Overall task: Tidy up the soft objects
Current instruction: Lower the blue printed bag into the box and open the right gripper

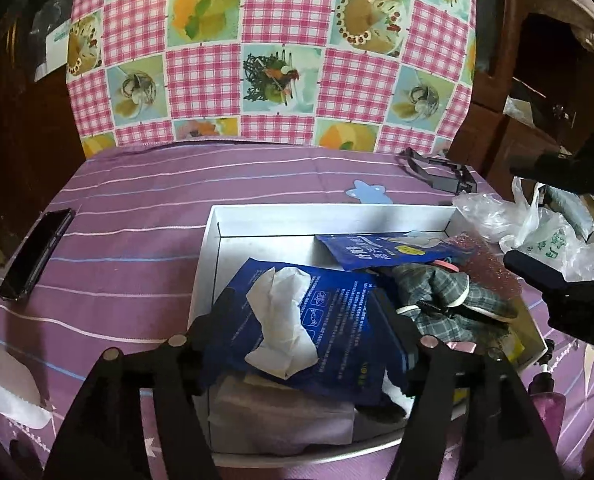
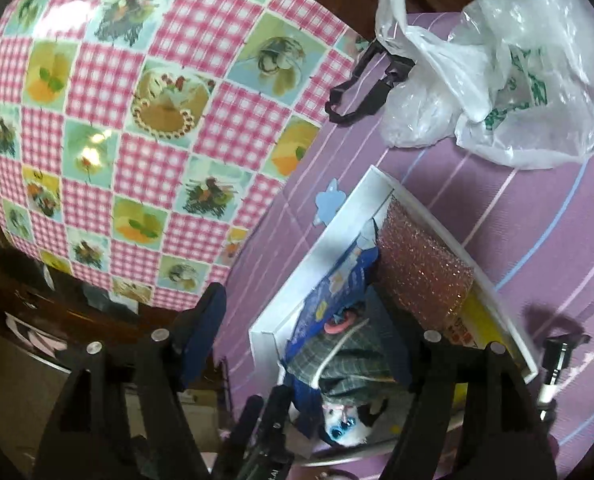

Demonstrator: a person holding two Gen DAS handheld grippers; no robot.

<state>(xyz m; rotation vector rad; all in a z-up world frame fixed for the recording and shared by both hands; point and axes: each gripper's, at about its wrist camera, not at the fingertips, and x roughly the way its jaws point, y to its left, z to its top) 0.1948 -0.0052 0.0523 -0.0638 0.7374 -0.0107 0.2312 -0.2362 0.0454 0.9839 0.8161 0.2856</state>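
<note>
I have both sets of tongs spread wide and empty over the white box [image 1: 213, 240]: the left gripper [image 1: 303, 320] straddles the crumpled tissue [image 1: 283, 320] lying lengthwise on the blue packet [image 1: 337, 312], nearer than the right gripper [image 2: 301, 316], which hangs over the plaid cloth [image 2: 337, 356]

No legible text (print on blue pouch [image 1: 337, 304] blurred)

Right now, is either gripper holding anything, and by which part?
Nothing is held. The left gripper stands open over the blue packet and tissue in the white box, pads not pressing. The right gripper is open too.
</note>
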